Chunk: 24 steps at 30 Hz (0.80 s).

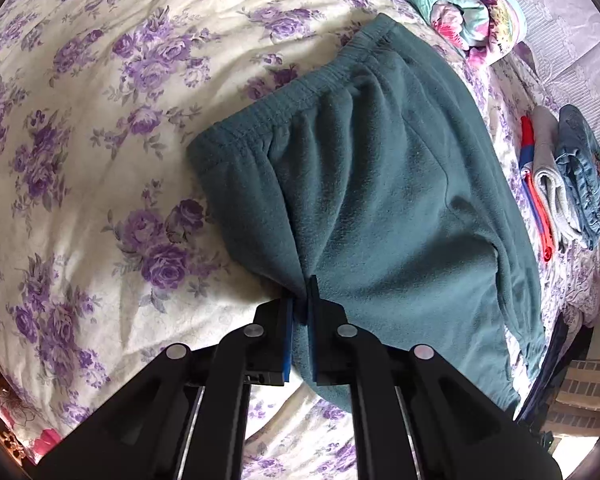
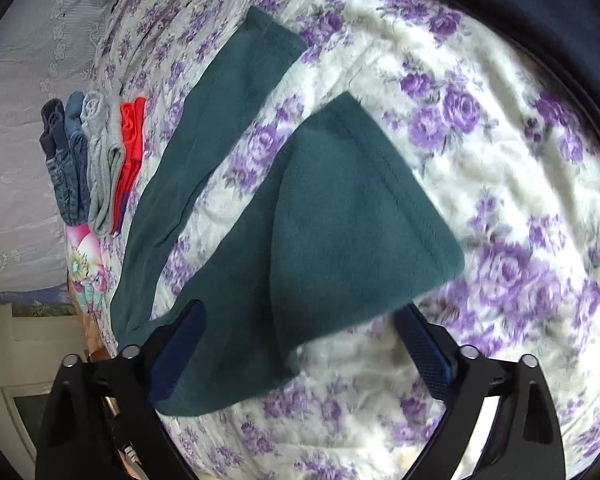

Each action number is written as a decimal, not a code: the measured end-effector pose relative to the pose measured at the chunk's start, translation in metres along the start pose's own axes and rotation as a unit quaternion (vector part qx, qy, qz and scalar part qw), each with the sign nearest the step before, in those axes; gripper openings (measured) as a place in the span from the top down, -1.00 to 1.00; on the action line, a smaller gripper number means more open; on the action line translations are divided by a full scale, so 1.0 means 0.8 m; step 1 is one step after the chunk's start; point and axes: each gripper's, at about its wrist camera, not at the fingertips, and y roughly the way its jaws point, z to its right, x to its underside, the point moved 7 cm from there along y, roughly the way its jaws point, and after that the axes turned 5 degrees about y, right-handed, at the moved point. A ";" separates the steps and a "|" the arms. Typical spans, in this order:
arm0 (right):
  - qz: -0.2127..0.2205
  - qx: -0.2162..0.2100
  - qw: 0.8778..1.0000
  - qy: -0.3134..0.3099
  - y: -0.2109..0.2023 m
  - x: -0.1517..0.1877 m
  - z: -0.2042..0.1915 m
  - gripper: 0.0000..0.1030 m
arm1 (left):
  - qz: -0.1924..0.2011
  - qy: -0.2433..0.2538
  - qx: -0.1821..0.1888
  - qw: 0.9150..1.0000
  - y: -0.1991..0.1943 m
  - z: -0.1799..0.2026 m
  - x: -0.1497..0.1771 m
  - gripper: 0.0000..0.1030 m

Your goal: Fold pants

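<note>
Pants (image 1: 384,184) are spread on the bed (image 1: 80,128) — waistband away from the L gripper (image 1: 302,312), whose jaws are clamped on a fabric pinch. R gripper (image 2: 300,344) jaws are held apart — a leg cuff lies between, ungripped.

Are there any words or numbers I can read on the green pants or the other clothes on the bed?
None: no words or numbers show on the green pants, the folded clothes or the flowered bedspread.
A patch on the folded jeans is too small to read.
</note>
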 end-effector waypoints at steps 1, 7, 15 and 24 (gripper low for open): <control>0.015 0.000 1.000 -0.003 -0.002 -0.008 0.001 0.68 | 0.001 0.003 -0.004 1.000 0.001 0.001 -0.001 0.89; 0.052 0.041 0.995 -0.076 -0.032 -0.012 -0.013 0.89 | 0.019 0.008 -0.015 1.000 -0.012 0.004 0.005 0.90; 0.040 0.086 0.987 -0.128 -0.052 0.018 0.014 0.88 | 0.033 -0.008 -0.007 0.999 -0.047 -0.026 0.026 0.90; -0.009 0.094 0.988 -0.118 -0.020 0.026 0.045 0.05 | 0.005 0.017 -0.009 1.000 -0.031 -0.024 0.030 0.51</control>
